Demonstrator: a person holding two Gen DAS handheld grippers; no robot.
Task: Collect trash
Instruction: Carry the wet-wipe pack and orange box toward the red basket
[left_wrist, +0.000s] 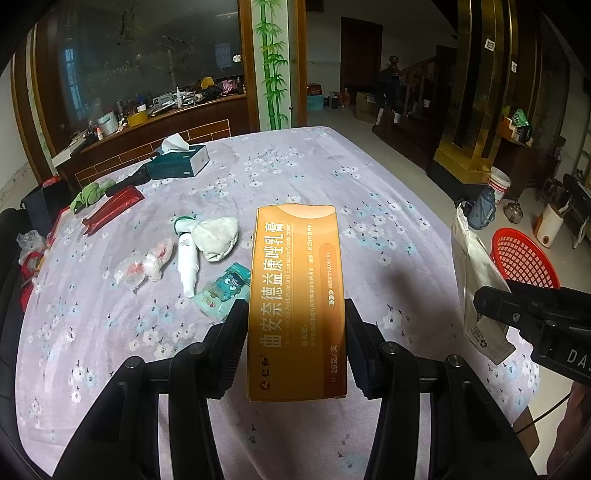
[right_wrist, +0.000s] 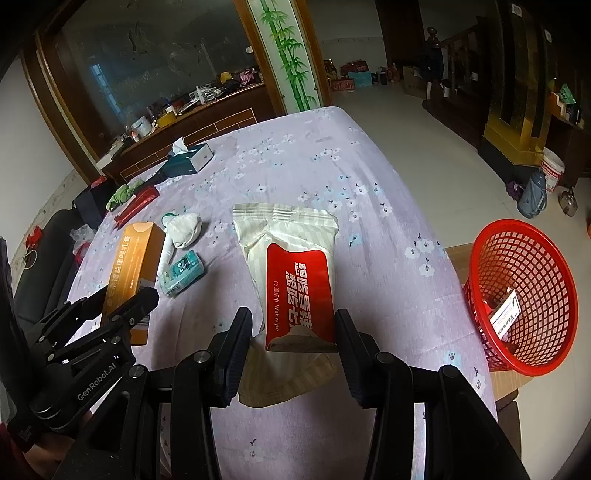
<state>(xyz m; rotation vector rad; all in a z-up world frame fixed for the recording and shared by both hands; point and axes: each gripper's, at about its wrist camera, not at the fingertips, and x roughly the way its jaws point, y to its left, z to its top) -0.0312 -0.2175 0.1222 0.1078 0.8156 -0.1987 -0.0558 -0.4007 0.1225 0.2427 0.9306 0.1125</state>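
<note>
My left gripper (left_wrist: 295, 314) is shut on an orange medicine box (left_wrist: 297, 295), held above the flowered purple tablecloth (left_wrist: 369, 229); the same box (right_wrist: 133, 273) shows at the left of the right wrist view. My right gripper (right_wrist: 293, 325) is shut on a white wet wipe pack with a red label (right_wrist: 295, 273), seen from the side as a pale pack (left_wrist: 476, 273) in the left wrist view. A red mesh basket (right_wrist: 524, 295) stands off the table's right edge, tilted, with a small white box inside; its rim (left_wrist: 521, 258) also shows in the left wrist view.
On the cloth lie a white spray bottle (left_wrist: 186, 262), a crumpled white cloth (left_wrist: 218, 238), a teal cartoon sachet (left_wrist: 225, 288), crumpled clear plastic (left_wrist: 146, 266), a red packet (left_wrist: 112, 210) and a green tissue box (left_wrist: 179, 162). A cluttered sideboard (left_wrist: 155, 118) stands behind.
</note>
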